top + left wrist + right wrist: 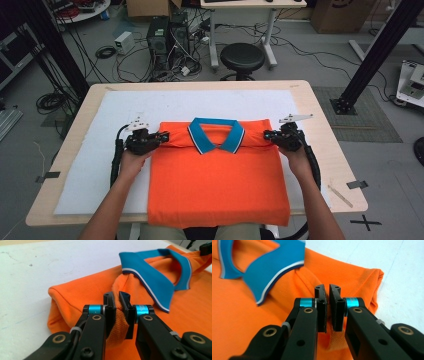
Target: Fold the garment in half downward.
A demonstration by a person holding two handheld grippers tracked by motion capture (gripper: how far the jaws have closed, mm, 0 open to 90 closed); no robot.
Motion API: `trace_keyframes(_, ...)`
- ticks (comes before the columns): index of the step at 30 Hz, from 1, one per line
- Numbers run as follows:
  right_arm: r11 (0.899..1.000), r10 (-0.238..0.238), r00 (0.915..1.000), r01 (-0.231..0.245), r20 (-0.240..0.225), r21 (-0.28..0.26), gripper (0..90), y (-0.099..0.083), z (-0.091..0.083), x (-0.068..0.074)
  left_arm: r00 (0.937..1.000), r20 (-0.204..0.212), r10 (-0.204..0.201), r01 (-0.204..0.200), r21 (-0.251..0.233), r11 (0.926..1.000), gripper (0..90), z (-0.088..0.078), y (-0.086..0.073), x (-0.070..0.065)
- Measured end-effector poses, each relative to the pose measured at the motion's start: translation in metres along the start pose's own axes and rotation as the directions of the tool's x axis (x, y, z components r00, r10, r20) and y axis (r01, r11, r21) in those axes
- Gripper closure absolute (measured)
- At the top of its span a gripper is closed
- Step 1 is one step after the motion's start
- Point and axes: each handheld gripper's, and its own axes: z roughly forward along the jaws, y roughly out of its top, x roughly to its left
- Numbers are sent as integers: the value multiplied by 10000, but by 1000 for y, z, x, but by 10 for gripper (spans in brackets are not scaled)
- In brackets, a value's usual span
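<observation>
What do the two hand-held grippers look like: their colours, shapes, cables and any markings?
The left gripper and the right gripper are alike: black bodies, each with a light grey three-cornered plate on top and a thick black cable trailing back along the forearm. In the gripper views, each has two flat black jaws on angular black links, with bright blue rings, brass-coloured pivot pins and dark screws. The forearms are bare, without sleeves.

Bare forearms, no sleeves in sight, one black gripper per hand: left gripper (162, 136), right gripper (268, 134). Black jaw arms with brass-ringed pivots, dark hex screws, a bright blue band behind each flat black pad, a pale cable tie at one arm. Thick black cable trailing from each, grey three-cornered plate on top.
</observation>
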Motion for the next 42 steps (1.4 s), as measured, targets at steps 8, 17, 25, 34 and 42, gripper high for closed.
trace_keyframes(8,9959,-492,9987,480,-140,-773,857,-16,-35,19,9985,514,187,-163,-454,9988,840,-26,-16,-17)
trace_keyframes(17,9890,-845,9961,809,-239,-1242,857,-36,-64,40,9929,1136,342,-293,-442,9986,840,-49,-36,-37)
trace_keyframes(25,9893,-653,9971,597,-383,-1335,857,-58,-76,52,9912,1291,285,-264,-178,9995,840,-59,-47,-44)
trace_keyframes(34,9928,-556,9977,512,-379,-1080,857,-79,-86,62,9839,1743,386,-437,252,9987,838,-68,-59,-52)
trace_keyframes(42,9928,-117,9994,77,-323,-1192,638,-73,-79,56,9970,603,-480,499,-301,9983,453,-60,-38,-36)
